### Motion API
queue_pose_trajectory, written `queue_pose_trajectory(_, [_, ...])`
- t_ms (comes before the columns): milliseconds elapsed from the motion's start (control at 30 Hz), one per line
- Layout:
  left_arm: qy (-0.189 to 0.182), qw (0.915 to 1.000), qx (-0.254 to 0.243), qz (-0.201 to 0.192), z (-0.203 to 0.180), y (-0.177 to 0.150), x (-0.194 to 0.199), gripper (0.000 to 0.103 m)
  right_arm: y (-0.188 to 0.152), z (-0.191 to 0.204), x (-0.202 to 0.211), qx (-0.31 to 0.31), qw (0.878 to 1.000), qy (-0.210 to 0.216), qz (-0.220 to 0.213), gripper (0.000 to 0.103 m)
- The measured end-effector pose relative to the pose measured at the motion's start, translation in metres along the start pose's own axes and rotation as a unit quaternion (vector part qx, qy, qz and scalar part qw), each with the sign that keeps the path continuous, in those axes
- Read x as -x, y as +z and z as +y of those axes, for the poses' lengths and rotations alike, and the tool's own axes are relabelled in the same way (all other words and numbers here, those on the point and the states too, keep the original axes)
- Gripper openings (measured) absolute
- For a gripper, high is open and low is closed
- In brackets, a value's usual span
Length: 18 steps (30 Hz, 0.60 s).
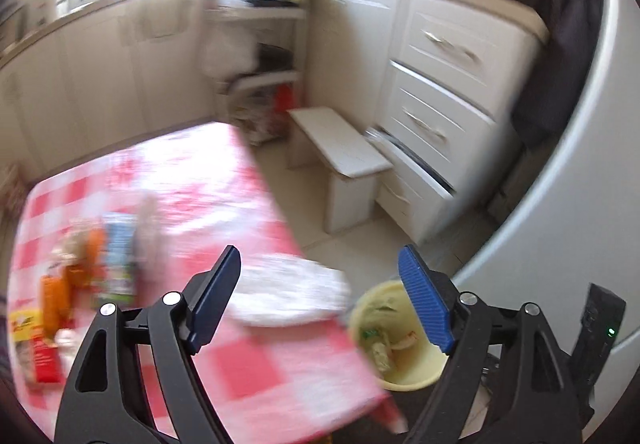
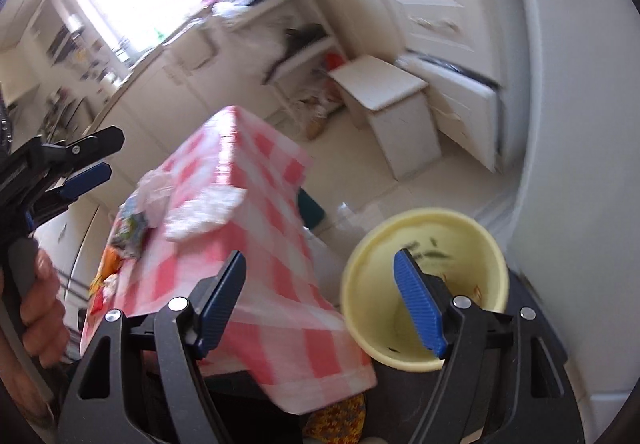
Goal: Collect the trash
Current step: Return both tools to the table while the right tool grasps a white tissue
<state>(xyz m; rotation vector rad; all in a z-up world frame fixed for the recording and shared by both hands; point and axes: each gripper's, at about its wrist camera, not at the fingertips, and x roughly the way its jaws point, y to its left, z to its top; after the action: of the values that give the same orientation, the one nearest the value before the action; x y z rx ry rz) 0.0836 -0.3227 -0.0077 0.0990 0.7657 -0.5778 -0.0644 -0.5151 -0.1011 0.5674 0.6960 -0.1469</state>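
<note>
A small table with a red and white checked cloth (image 1: 240,356) (image 2: 276,244) carries trash: a crumpled white wrapper (image 1: 288,296) (image 2: 204,212), a blue carton (image 1: 118,252), orange packets (image 1: 60,292), a red and yellow packet (image 1: 36,348) and a colourful wrapper (image 2: 130,230). A yellow bin (image 1: 394,340) (image 2: 424,284) with scraps inside stands on the floor right of the table. My left gripper (image 1: 320,296) is open and empty above the table's right edge; it also shows in the right wrist view (image 2: 100,156). My right gripper (image 2: 320,304) is open and empty between table and bin.
White kitchen cabinets with drawers (image 1: 448,92) stand at the right, a low white stool (image 1: 340,152) (image 2: 384,88) in front of them. A white fridge side (image 1: 560,172) is close on the right. A cluttered shelf unit (image 1: 260,84) stands behind the table.
</note>
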Motion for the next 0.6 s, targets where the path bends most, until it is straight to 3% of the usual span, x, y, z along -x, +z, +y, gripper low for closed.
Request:
queue_pose_trajectory(167, [0.076,0.9964,0.033,-0.015,0.095,0.003,0.034,0.080,0.008,0.056,-0.007,0.061,0.997,0.041,0.006,0.075])
queue_pose_trajectory(333, [0.166,0.9840,0.064,0.004,0.203,-0.019,0.064,0.080,0.006,0.106,-0.020,0.112,0.990,0.079,0.027,0.076])
queue_pose_trajectory(467, [0.202,0.9738,0.097,0.038,0.264,-0.053,0.073,0.082,0.007,0.144,-0.030,0.152,0.982,0.103,0.048,0.076])
queue_pose_trajectory(600, [0.210,0.9651,0.134,0.081,0.303,-0.092,0.063,0.084,0.010,0.195,-0.040,0.220,0.966,0.121,0.068,0.078])
